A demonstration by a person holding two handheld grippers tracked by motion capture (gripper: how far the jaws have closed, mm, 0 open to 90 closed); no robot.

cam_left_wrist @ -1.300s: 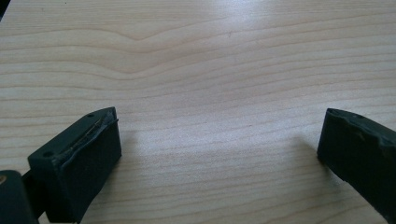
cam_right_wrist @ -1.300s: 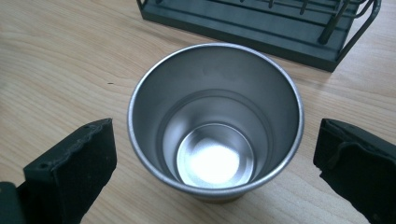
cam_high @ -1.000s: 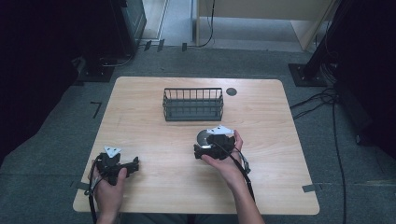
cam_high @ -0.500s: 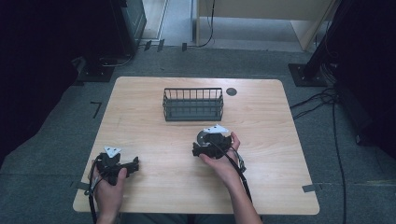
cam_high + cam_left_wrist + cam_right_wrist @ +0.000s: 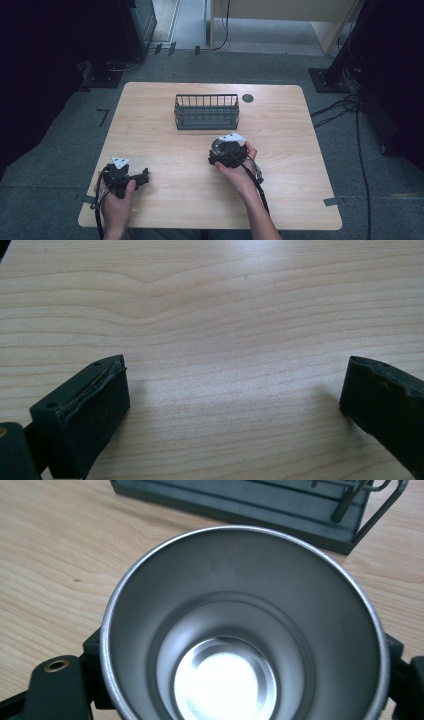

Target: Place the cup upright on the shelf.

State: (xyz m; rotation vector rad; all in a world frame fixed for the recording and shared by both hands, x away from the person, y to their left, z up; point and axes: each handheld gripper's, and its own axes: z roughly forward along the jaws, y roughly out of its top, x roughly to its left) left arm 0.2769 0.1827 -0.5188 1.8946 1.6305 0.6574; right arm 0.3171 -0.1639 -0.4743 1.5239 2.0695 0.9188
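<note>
Two black jaws of the right gripper [image 5: 240, 680] have just been closing and now clamp a metal cup [image 5: 243, 625] from either side, their blocks showing at the cup's left and right edges in the right gripper view. The cup is round, of brushed steel with a bright rolled rim and a shiny flat bottom, its mouth facing the camera. In the high view it sits at the right gripper [image 5: 226, 150], just in front of the wire basket [image 5: 206, 111] near the middle of the table [image 5: 290, 150].

The left gripper [image 5: 235, 405] stands spread wide with nothing between its rubber-faced pads, resting low near the table's front left corner [image 5: 125, 176].

The basket is dark, rectangular, with thin upright bars. The tabletop is pale wood grain with rounded corners; grey carpet and trailing cables [image 5: 345, 107] surround it.
</note>
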